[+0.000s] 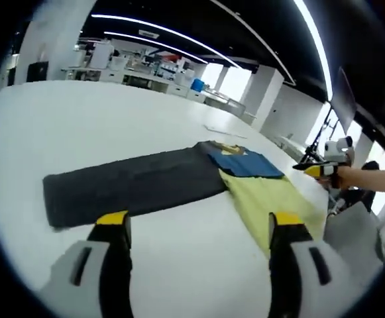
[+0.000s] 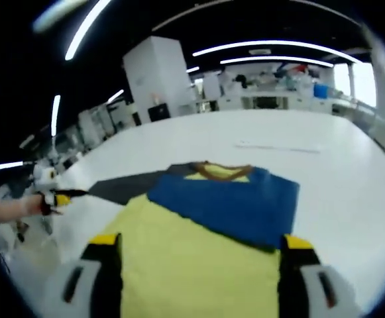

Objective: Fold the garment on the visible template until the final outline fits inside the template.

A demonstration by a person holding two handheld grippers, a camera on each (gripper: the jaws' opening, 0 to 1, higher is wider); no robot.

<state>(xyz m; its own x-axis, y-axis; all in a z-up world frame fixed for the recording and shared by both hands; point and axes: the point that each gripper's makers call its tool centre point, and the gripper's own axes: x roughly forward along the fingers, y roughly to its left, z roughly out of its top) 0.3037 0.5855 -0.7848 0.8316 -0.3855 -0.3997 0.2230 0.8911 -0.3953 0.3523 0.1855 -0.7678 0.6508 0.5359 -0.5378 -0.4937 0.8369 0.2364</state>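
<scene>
Left gripper [image 1: 197,228] is hovering low over the white table [image 1: 79,119], jaws spread wide and released, yellow tips apart with bare tabletop showing between them and nothing in them. Just beyond those tips the garment [image 1: 179,179] is lying flat on the table, its long dark grey sleeve [image 1: 132,185] stretching away toward one table edge, while the yellow body panel [image 1: 272,199] is running toward the near edge beside the right-hand jaw. A blue panel [image 1: 245,163] is sitting across the chest, with a brown-trimmed collar [image 1: 226,147] at the far end. Over in the right gripper view, the right gripper [image 2: 195,248] is hanging above the yellow body [image 2: 192,265], jaws likewise parted and gripping nothing, one tip on either side of the cloth. Past the tips, the blue panel [image 2: 232,202] is lying folded over the yellow, then the collar [image 2: 220,171], and the grey sleeve [image 2: 126,187] is trailing off toward the table's side edge. No template outline can be made out on the table in either view. Farther off, the table's far edge is giving way to white cabinets [image 2: 158,79] and workbenches [image 1: 146,73] under long ceiling light strips [image 2: 272,46].
</scene>
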